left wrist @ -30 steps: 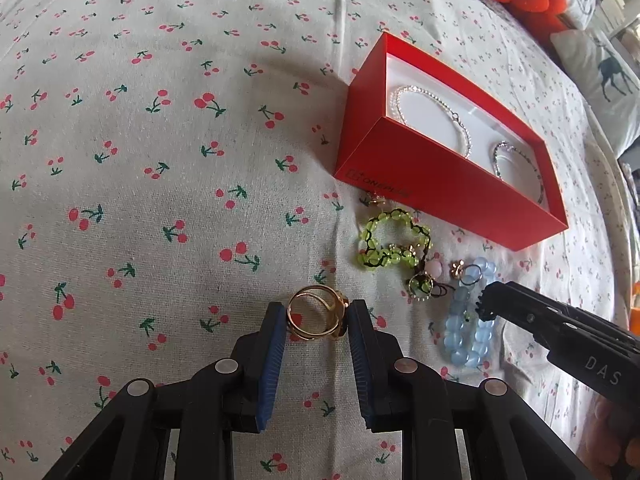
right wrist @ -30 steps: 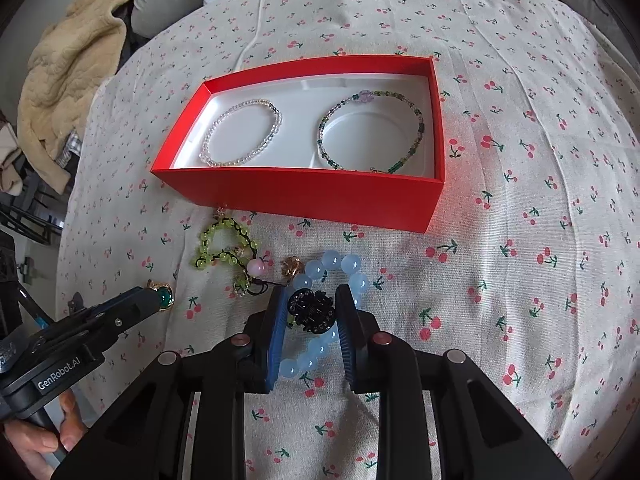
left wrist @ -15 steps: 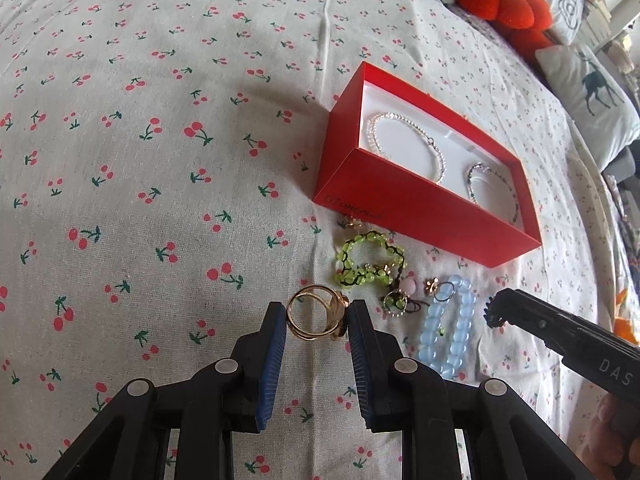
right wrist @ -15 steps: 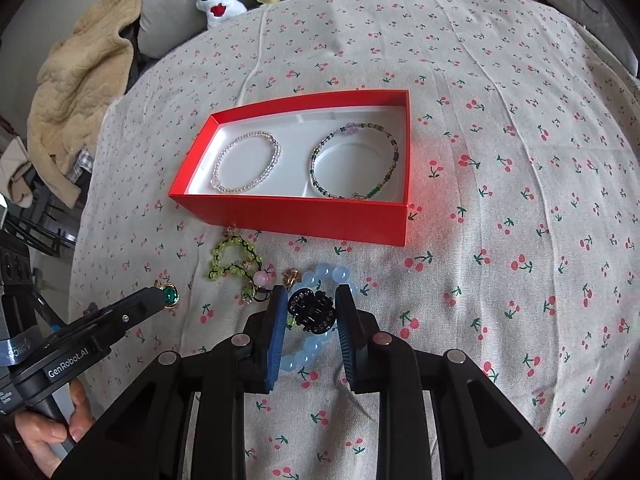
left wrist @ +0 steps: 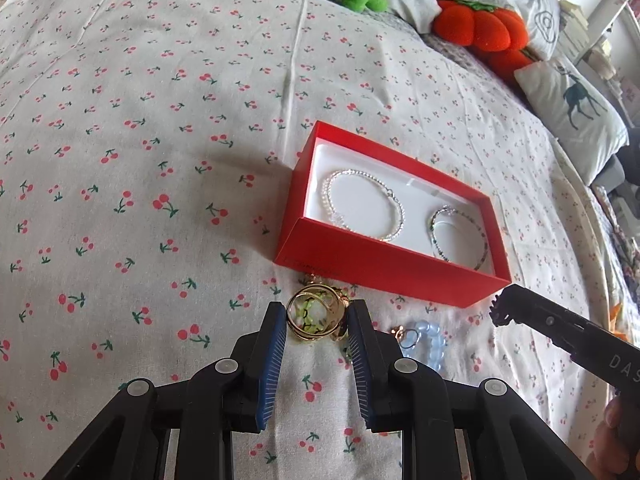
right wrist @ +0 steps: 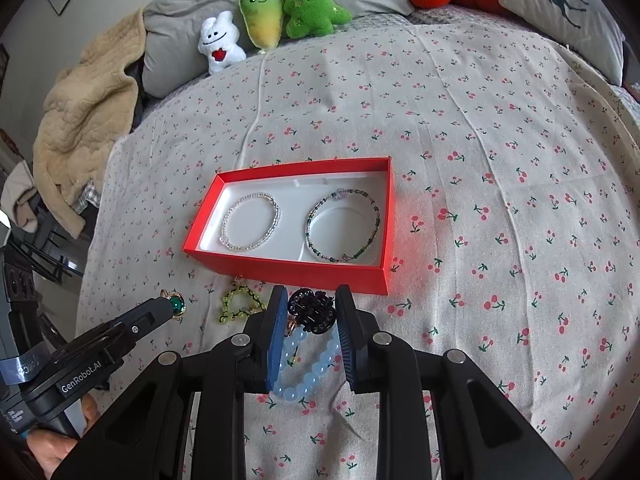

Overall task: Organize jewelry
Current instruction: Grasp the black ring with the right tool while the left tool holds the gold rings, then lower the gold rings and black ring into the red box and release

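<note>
— What do we hold above the bed (left wrist: 168, 92)?

— Our left gripper (left wrist: 317, 322) is clamped on a gold ring (left wrist: 314, 317); our right gripper (right wrist: 307, 313) is clamped on a small black hair claw (right wrist: 311, 310). Both pieces hang clear of the cherry-print sheet.

— And where do they go?

— We judge the red box (right wrist: 294, 270), which lies straight ahead of both grippers and just beyond their tips. Its long axis runs across our right gripper's line and slants away to the right of our left one. A clear bead bracelet (right wrist: 250, 222) and a green bead bracelet (right wrist: 343, 226) fill its two hollows.

— Which hand is nearer?

— The right, by a little, we reckon. A blue bead bracelet (right wrist: 308, 364) and a green bead charm (right wrist: 240, 303) lie below us.
</note>
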Available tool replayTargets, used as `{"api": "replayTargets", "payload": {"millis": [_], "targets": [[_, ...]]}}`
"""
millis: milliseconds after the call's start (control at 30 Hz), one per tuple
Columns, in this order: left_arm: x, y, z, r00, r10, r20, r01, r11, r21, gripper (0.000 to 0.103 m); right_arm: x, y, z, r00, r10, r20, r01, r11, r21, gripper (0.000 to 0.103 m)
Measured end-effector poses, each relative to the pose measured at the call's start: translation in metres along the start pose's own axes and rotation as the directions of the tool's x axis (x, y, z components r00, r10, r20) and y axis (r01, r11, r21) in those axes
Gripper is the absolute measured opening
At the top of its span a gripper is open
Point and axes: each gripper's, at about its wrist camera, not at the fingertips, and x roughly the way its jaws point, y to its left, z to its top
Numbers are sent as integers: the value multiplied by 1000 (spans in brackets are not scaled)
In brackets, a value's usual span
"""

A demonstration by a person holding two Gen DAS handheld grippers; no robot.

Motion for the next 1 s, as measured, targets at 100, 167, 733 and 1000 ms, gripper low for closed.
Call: {"api": "replayTargets", "payload": {"millis": [100,167,733,1000], "targets": [[0,-6,5,1000,-13,19,13,1000,8,26,-2,-4,5,1000,5,19,-5,1000,14,26],[0,-9,10,999,-25,36,24,1000,8,26,-2,-7,10,999,9,32,-10,1000,28,26],[46,-43,37,996,-65,65,63,998,22,26,21,-25,36,996,35,78,-42,995,93,26],[65,-38,43,998,-35,53,35,999,-2,26,32,-24,37,998,34,52,-38,996,77,26]]}}
